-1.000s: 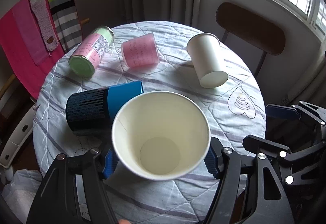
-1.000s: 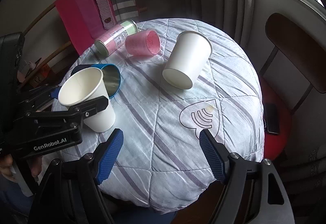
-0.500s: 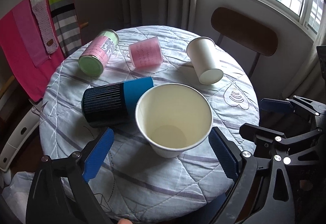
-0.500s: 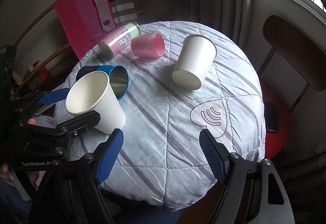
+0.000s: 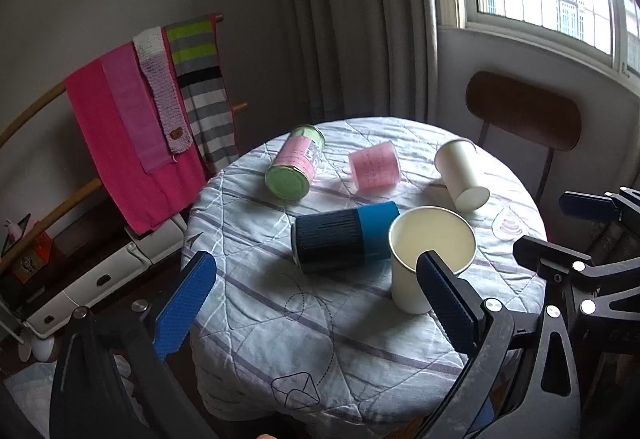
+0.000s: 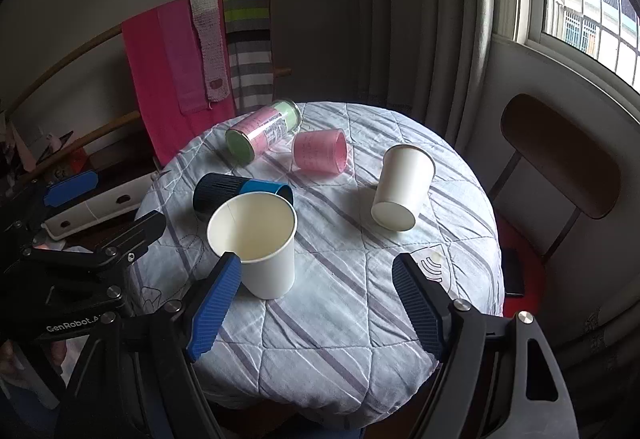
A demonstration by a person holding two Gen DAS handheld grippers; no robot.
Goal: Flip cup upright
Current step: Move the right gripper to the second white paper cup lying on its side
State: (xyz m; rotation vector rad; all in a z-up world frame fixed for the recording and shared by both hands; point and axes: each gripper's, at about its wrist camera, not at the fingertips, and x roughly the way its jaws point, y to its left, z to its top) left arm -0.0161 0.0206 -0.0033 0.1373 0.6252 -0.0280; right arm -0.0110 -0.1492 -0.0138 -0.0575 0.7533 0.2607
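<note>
One paper cup (image 6: 260,239) stood upright on the worktop (image 6: 340,319); that part looked done. Both claws, left (image 5: 316,303) and right (image 6: 316,299), were apart and empty. The second paper cup (image 6: 402,189), pink cup (image 6: 320,152), blue cup (image 5: 344,239) and can (image 5: 296,167) lay on their sides.

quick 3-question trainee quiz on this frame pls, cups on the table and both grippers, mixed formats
1. True or false: the near paper cup stands upright on the table.
2. Multiple choice: the far paper cup is A) upright, B) lying on its side, C) held in the right gripper.
3. Fill in: the left gripper is ____ and holds nothing.

Key:
1. True, its mouth faces up.
2. B. The pink cup, the blue and black cup and the can lie on their sides too.
3. Open, with its jaws apart and short of the cup.
</note>
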